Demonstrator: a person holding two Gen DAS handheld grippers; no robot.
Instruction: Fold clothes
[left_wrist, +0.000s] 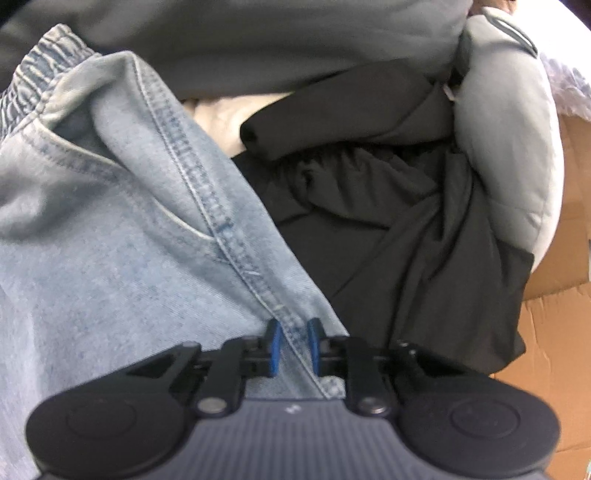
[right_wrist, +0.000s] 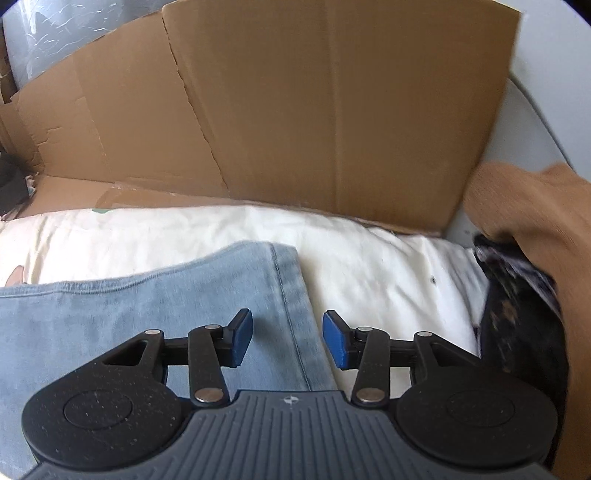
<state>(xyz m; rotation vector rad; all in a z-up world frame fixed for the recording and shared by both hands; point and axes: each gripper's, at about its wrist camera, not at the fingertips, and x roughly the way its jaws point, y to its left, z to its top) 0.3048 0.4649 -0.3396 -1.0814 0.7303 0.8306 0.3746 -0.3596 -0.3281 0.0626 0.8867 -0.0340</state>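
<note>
Light blue jeans (left_wrist: 110, 229) fill the left of the left wrist view, elastic waistband at the top left, pocket and side seam running down to my left gripper (left_wrist: 294, 345). Its blue pads (left_wrist: 274, 345) stand close together with the stitched side seam pinched between them. In the right wrist view a jeans leg (right_wrist: 147, 306) lies flat on a cream cloth (right_wrist: 369, 266), its hem at the top. My right gripper (right_wrist: 287, 338) hovers open just over that leg near its right edge, pads apart with the leg's seam below the gap.
Black garments (left_wrist: 388, 229) and a grey padded garment (left_wrist: 509, 147) are heaped right of the jeans, a dark grey one (left_wrist: 258, 44) behind. Flattened cardboard (right_wrist: 295, 110) stands behind the cream cloth. A tan garment (right_wrist: 535, 214) and a dark patterned one (right_wrist: 517, 314) lie at right.
</note>
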